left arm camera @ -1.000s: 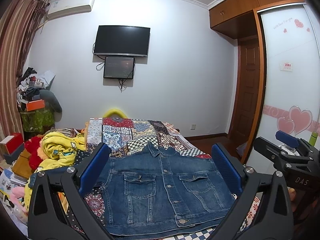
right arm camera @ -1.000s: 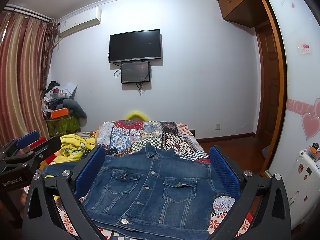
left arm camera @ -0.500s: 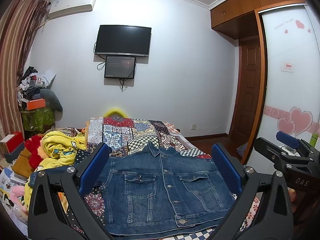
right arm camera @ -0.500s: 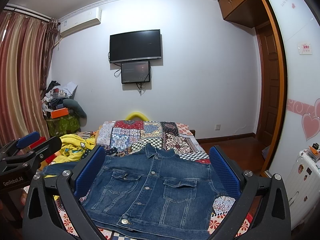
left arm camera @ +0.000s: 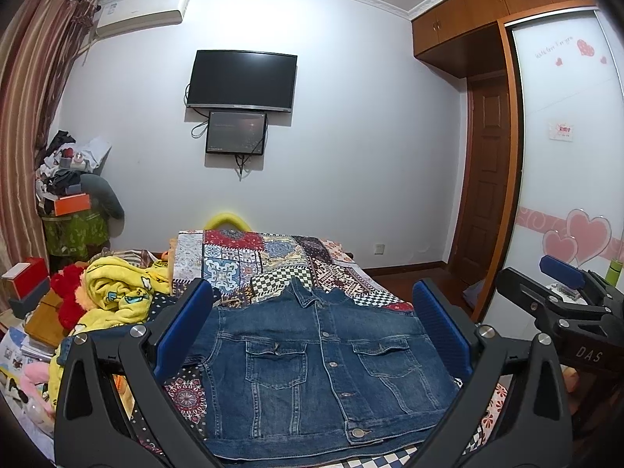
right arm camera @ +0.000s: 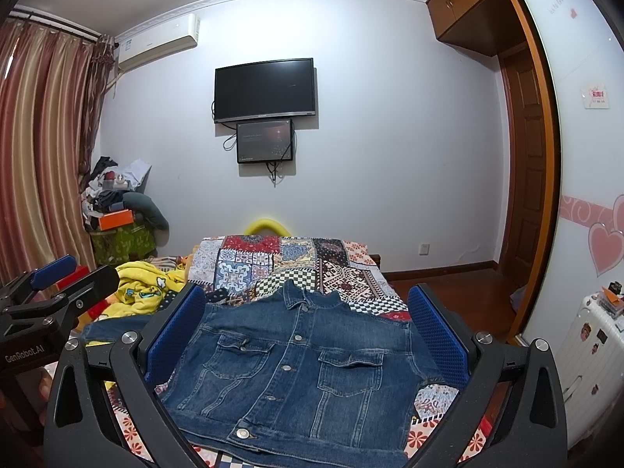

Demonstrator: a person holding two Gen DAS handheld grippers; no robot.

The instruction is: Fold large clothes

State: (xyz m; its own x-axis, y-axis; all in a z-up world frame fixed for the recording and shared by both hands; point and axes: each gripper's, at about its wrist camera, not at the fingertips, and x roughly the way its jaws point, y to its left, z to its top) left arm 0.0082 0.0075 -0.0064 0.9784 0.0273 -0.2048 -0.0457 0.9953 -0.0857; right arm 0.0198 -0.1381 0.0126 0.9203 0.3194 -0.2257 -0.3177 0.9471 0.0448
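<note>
The bed (left arm camera: 487, 413) is covered by a patchwork quilt (left arm camera: 249, 257) — florals, checks and medallions. A denim jacket (left arm camera: 319, 370) is laid flat on the near part, buttoned, collar toward the far end. A yellow blanket (left arm camera: 117, 292) is heaped at the left edge.

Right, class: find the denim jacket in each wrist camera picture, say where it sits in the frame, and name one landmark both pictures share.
Left wrist view: the denim jacket lies flat on the patchwork bedspread, low centre, between the open left gripper's blue pads.
Right wrist view: the jacket is again low centre, between the open right gripper's pads.
Shared landmark: the wall television.
</note>
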